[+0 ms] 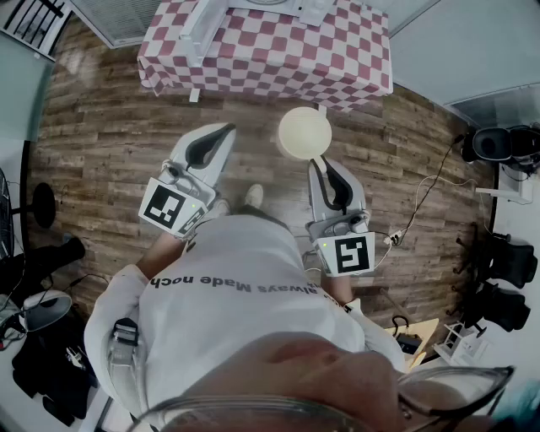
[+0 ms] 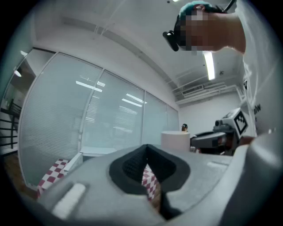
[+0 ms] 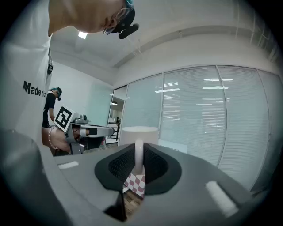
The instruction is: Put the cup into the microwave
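A cream-white cup [image 1: 305, 132] hangs over the wooden floor just short of the checkered table [image 1: 278, 59]. My right gripper [image 1: 319, 162] is shut on its handle [image 3: 138, 156], and the cup body [image 3: 139, 134] stands upright just past the jaws. My left gripper [image 1: 224, 131] is to the cup's left, shut, with nothing in it. From the left gripper view [image 2: 148, 170], the cup [image 2: 177, 140] and the right gripper [image 2: 212, 140] show at the right. A white appliance [image 1: 253, 8] on the table is cut off by the top edge.
The red-and-white tablecloth [image 2: 53, 174] hangs down the table's front. Black office chairs [image 1: 506, 261] and a floor cable [image 1: 422, 202] lie to the right, and a black stool base [image 1: 42, 202] to the left. Glass partition walls [image 3: 199, 114] stand behind the table.
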The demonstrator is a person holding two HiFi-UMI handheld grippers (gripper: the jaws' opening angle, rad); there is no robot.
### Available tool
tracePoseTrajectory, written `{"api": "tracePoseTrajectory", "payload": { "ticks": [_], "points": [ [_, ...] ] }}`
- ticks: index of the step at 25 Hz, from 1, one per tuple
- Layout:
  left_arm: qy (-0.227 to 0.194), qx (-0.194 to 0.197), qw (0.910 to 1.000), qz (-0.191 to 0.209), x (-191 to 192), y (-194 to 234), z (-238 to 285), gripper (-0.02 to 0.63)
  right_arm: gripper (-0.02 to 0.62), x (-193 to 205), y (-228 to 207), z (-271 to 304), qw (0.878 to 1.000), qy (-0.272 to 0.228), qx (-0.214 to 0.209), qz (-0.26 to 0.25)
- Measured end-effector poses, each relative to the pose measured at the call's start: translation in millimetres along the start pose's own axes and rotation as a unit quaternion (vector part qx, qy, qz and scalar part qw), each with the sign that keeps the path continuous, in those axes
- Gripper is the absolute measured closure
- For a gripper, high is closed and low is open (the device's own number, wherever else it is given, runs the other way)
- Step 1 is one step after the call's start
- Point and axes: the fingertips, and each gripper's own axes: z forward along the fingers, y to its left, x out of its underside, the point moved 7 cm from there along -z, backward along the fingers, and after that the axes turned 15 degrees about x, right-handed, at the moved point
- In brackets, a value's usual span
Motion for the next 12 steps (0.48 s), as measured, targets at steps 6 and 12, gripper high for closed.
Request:
{"api": "tracePoseTrajectory", "payload": {
  "ticks": [6,12],
  "points": [
    [0.005,0.006,1.0,0.003,0.8,1.6,29.9,0.601,0.554,3.1,-24.6,6.7,1.0,-0.001,-0.011,-0.002],
    [0.003,0.002,1.0,0.008,2.1,6.6,55.5,0.601,0.554,0.9,-44.3,21.7,1.0,-0.015,-0.024,-0.007]
  ]
}}
